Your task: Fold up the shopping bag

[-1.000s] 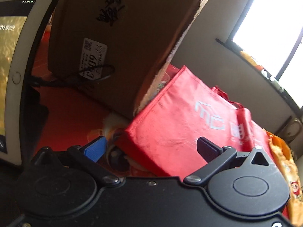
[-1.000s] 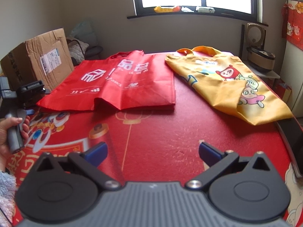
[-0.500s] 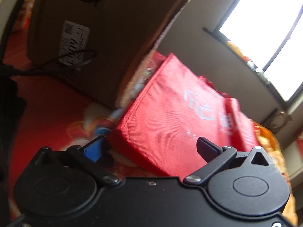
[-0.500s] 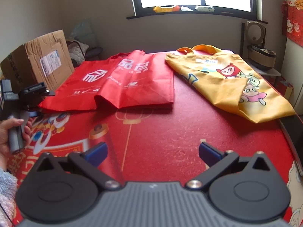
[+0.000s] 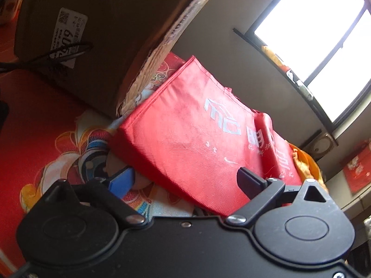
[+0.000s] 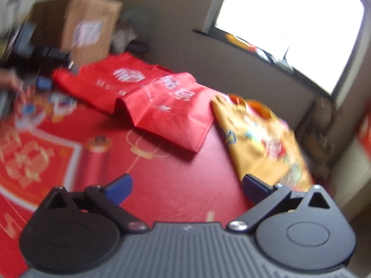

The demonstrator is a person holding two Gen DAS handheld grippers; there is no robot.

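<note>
Right wrist view shows your right gripper [image 6: 186, 185] with jaws spread but closing on nothing above the red patterned surface [image 6: 167, 194], the red fabric shopping bag [image 6: 150, 102] lying flat at centre frame, while your left gripper [image 5: 185, 180] holds its jaws spread just beside that bag's corner.

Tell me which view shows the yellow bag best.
The right wrist view: the yellow bag lies spread on the red table cover beside the red bag, nearly whole, though blurred. The left wrist view shows only an orange-yellow sliver of it behind the red bag.
</note>
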